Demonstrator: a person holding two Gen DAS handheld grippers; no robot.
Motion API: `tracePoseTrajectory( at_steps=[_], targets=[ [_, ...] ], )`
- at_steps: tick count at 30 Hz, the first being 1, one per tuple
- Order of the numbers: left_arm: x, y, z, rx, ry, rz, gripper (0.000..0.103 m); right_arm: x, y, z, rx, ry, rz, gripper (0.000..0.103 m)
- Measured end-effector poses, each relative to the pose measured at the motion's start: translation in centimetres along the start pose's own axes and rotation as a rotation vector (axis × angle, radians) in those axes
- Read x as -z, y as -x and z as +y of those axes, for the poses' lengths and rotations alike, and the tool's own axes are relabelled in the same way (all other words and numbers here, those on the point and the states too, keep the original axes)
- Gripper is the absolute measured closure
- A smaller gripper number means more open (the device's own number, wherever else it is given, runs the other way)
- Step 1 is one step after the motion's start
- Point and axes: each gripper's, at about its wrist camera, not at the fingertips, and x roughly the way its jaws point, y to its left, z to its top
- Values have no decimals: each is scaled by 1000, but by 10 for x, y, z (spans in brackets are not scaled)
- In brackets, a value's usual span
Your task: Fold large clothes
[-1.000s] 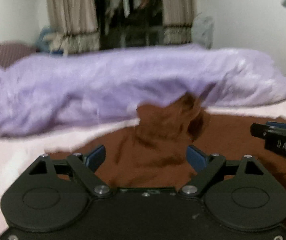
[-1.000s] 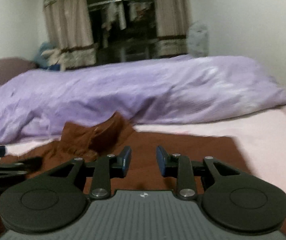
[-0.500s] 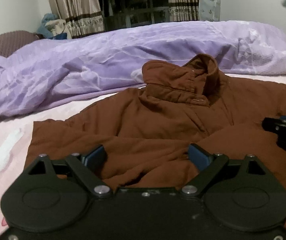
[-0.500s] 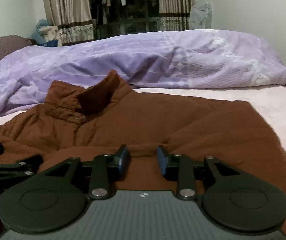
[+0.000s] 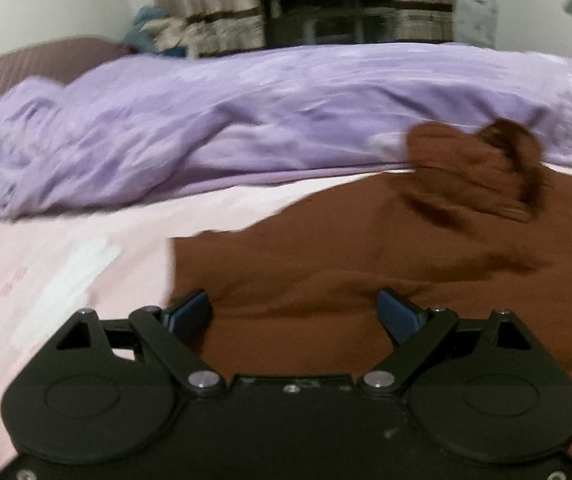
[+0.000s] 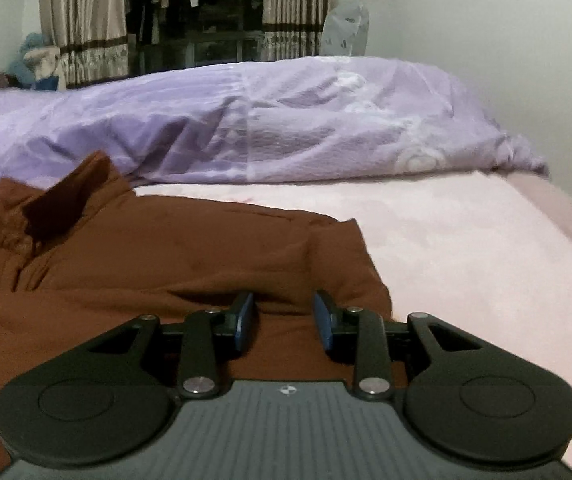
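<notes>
Brown shirt (image 6: 157,264) spread flat on the pink bed sheet (image 6: 466,248), collar up against the purple duvet (image 6: 245,120); left tongs (image 5: 294,312) spread wide above its left edge, gripping nothing; right tongs (image 6: 283,316) narrowing over a fabric ridge, not yet pinching

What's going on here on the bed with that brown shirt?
A person is working two handheld grippers over a brown shirt spread on the pink bedsheet, collar toward the purple duvet. The left gripper is wide open above the shirt's left side. The right gripper is closing over its right edge; nothing is folded yet.
</notes>
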Motion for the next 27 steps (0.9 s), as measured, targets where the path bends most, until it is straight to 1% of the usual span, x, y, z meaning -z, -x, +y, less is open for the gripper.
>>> tracePoseTrajectory(
  at_steps=[2,4,5,6,7,8,10,11,12,13,14,15,16,17,18,20,22,23,24,25,27],
  targets=[
    [0,-6,22,26,72,32,8,-1,1,-11,1,-35,-3,87],
    [0,-8,37,40,141,54,8,-3,0,-20,29,-57,-8,90],
    [0,-8,41,46,163,57,8,-2,0,-22,67,-67,-15,90],
    [-1,-7,44,52,180,52,8,-1,0,-23,130,-74,-23,86],
    [-2,-2,44,50,183,38,10,-1,2,-23,174,-78,-31,59],
    [-5,6,43,32,184,10,11,-2,7,-22,176,-86,-58,52],
    [-15,31,43,-13,163,-63,11,-4,21,-19,125,-103,-114,60],
    [-20,45,41,-17,159,-108,11,-6,28,-16,98,-114,-145,60],
    [-25,61,40,-3,162,-158,11,-7,37,-9,51,-125,-175,60],
    [-29,76,37,37,162,-197,11,-7,44,-1,3,-127,-187,60],
    [-32,85,32,92,148,-211,11,-7,50,9,-54,-123,-183,60],
    [-33,92,23,183,107,-201,11,-6,54,19,-98,-118,-167,60],
    [-33,95,12,247,62,-178,11,-4,58,31,-145,-107,-141,60],
    [-32,96,-2,290,11,-147,11,-1,61,40,-180,-103,-117,60],
    [-28,95,-16,290,-19,-129,11,2,62,52,-218,-99,-91,60],
    [-18,86,-42,237,-67,-87,11,8,60,71,-263,-56,-59,60],
    [2,72,-59,232,-106,-20,11,16,51,89,-241,20,-24,60],
    [11,63,-63,235,-112,6,9,20,47,91,-230,30,-9,59],
    [23,55,-68,212,-124,17,8,25,41,93,-223,36,13,59],
    [29,50,-71,193,-136,1,8,27,34,91,-222,35,29,59],
    [33,51,-74,177,-149,-22,7,29,31,85,-232,22,27,61]
  ],
)
